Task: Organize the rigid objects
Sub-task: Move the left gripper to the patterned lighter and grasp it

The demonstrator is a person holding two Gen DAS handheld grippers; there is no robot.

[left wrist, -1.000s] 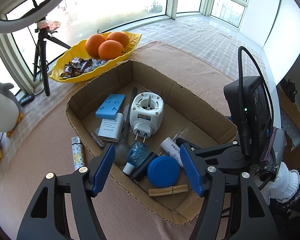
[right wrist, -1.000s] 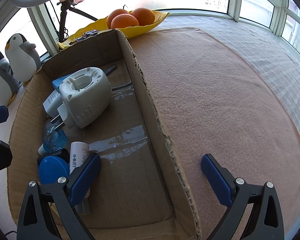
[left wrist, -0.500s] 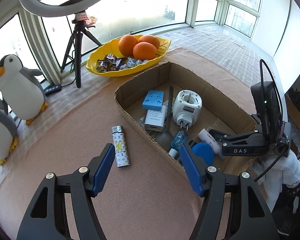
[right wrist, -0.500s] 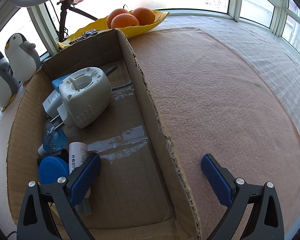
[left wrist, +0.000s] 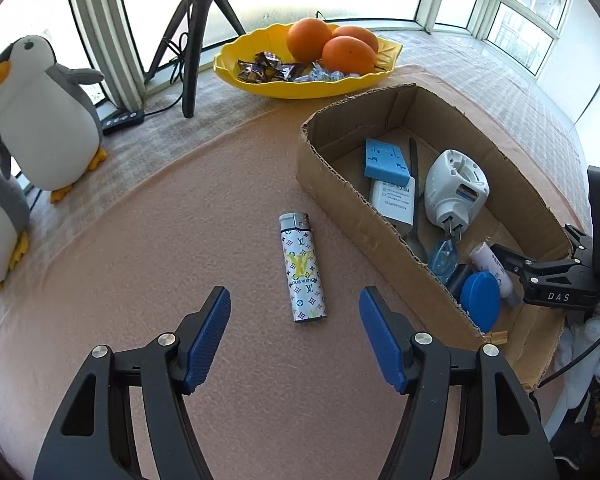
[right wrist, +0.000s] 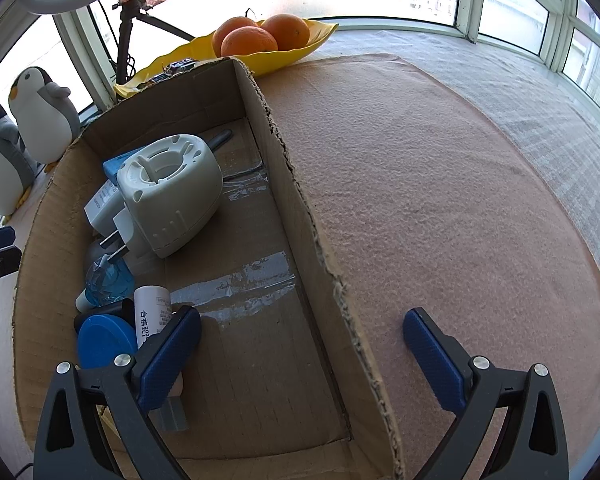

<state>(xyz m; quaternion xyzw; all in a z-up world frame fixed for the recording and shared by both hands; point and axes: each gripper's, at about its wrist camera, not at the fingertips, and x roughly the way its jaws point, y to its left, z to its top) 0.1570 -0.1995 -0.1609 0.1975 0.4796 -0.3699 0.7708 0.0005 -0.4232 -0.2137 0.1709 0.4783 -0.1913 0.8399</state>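
Note:
A patterned silver lighter (left wrist: 302, 268) lies flat on the pink cloth, left of the cardboard box (left wrist: 342, 196). My left gripper (left wrist: 294, 338) hovers open just short of the lighter, which lines up with the gap between the blue pads, nothing held. Inside the box lie a white plug-in device (left wrist: 456, 190), a blue block (left wrist: 386, 162), a white adapter (left wrist: 394, 202), a blue lid (left wrist: 480, 296) and a small white tube (left wrist: 494, 268). My right gripper (right wrist: 300, 346) stands open astride the box's right wall (right wrist: 320, 248), empty. It also shows in the left wrist view as a black clamp (left wrist: 548, 276).
A yellow dish (left wrist: 300, 80) with oranges and sweets sits behind the box. Two plush penguins (left wrist: 40, 112) stand at the left. A black tripod (left wrist: 192, 36) rises by the window. A white-gloved hand (left wrist: 588, 352) is at the right edge.
My left gripper has swung left, off the box and over the cloth, and now faces the lighter. The right gripper has stayed put, and the left gripper's tip has slid out of its view.

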